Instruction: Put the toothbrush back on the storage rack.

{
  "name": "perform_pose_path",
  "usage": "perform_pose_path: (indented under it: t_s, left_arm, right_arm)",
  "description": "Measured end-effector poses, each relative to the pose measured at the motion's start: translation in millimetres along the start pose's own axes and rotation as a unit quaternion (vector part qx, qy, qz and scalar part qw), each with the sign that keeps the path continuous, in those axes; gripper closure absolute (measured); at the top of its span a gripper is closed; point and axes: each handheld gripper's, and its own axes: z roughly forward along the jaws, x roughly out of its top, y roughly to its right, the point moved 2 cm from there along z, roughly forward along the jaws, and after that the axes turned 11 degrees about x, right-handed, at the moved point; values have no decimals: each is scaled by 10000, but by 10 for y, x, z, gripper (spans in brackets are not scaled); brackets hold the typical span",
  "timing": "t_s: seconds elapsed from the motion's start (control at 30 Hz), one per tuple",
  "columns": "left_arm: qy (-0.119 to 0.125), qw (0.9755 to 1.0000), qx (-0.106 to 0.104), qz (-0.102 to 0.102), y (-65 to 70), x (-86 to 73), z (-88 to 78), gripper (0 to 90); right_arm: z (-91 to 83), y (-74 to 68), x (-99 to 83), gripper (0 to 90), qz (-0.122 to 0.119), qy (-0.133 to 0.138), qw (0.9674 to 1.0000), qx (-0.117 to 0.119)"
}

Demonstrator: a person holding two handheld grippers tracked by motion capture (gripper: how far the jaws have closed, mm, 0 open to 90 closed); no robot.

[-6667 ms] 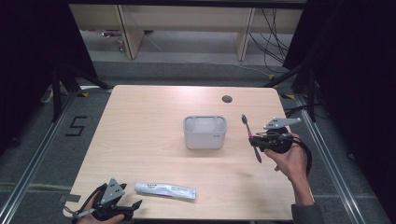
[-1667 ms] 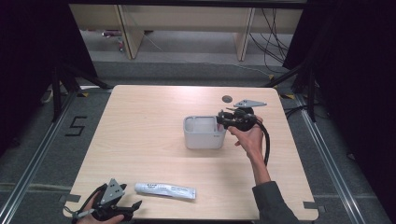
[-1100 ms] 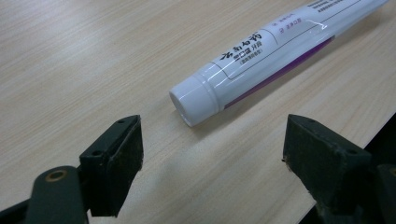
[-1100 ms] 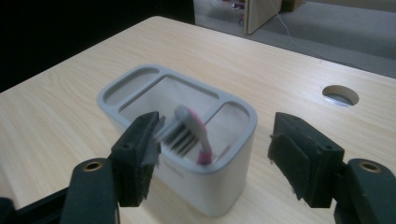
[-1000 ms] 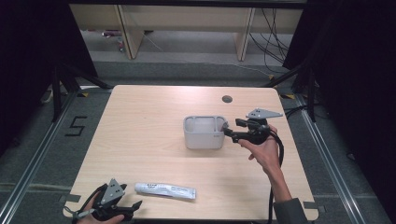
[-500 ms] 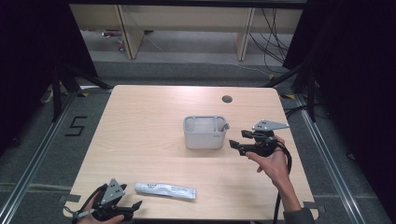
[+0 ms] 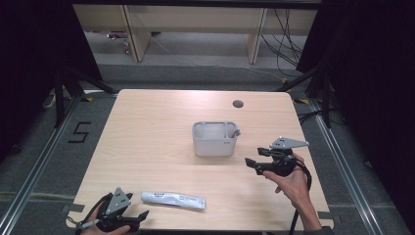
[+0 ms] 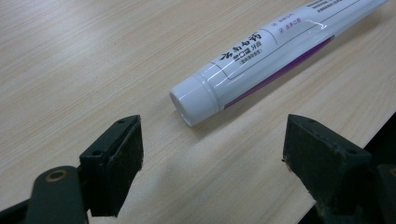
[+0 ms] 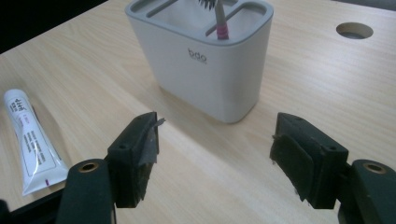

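Holder: light grey body, darker grey rim, grey lettering on the side facing the right gripper. Toothbrush: white stem with a pink band. Tube: white, white cap nearest the left gripper, black print, purple stripe. Both grippers: black. Surface: pale wood grain.

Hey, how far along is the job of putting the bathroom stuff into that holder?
Done: the toothbrush stands in the grey holder. In hand: nothing; the right claw is open and empty beside the holder, and the left claw is open, pointing at the cap end of the toothpaste tube. Left: the tube lies flat on the table, not yet gripped or moved to the holder.
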Motion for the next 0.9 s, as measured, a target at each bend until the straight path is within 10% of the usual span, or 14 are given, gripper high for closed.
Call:
perform_pose_path:
  t_s: [0.9]
  left_arm:
    - [-50,10000,-5,42,-9,-6,-3,198]
  right_arm:
    - [2,-76,-397,264,157,-239,9995,92]
